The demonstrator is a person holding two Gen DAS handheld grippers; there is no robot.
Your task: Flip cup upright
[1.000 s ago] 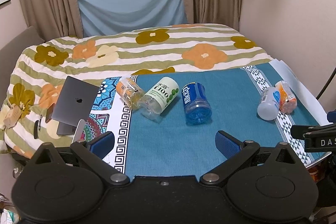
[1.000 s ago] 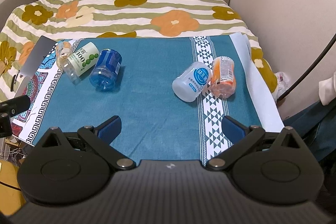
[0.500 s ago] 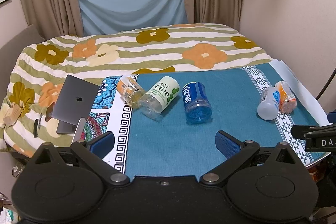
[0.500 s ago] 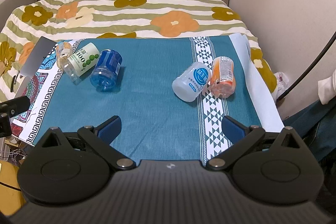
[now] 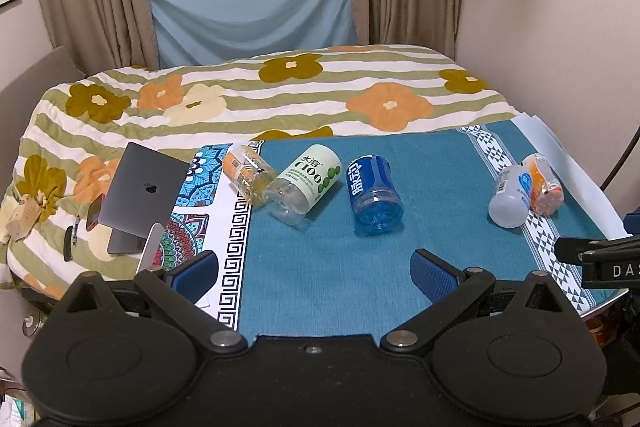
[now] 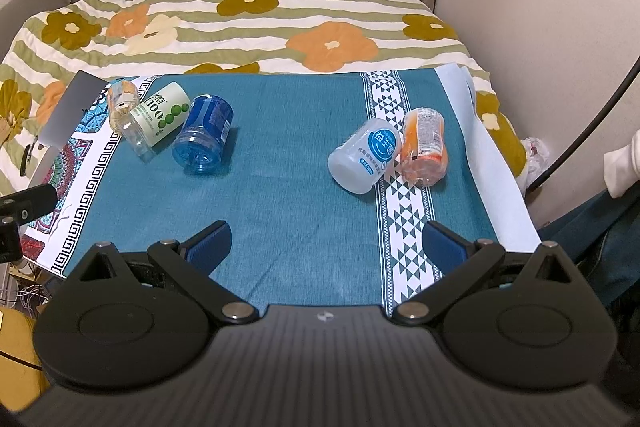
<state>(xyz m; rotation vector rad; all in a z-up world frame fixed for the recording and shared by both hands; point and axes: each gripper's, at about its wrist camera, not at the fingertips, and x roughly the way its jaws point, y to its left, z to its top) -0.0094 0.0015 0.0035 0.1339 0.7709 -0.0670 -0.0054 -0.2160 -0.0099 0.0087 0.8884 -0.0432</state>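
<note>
I hold my left gripper (image 5: 314, 265) spread wide and empty over the teal cloth (image 5: 320, 267). Left to right: a laptop (image 5: 142, 195) off the cloth, then an orange-label cup (image 5: 246, 173), a green-label cup (image 5: 306, 183) touching it, and a blue cup (image 5: 374, 191), all lying down. I'd pinch the blue one across its sides; it lies clear of the others. My right gripper (image 6: 326, 241), also spread, faces a white cup (image 6: 366, 161) touching an orange cup (image 6: 424, 147).

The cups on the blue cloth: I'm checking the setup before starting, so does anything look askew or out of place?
All five lie on their sides, none upright: the yellow cup, green-label cup and blue cup clustered left, the white cup and orange cup touching on the right. No spill shows.
</note>
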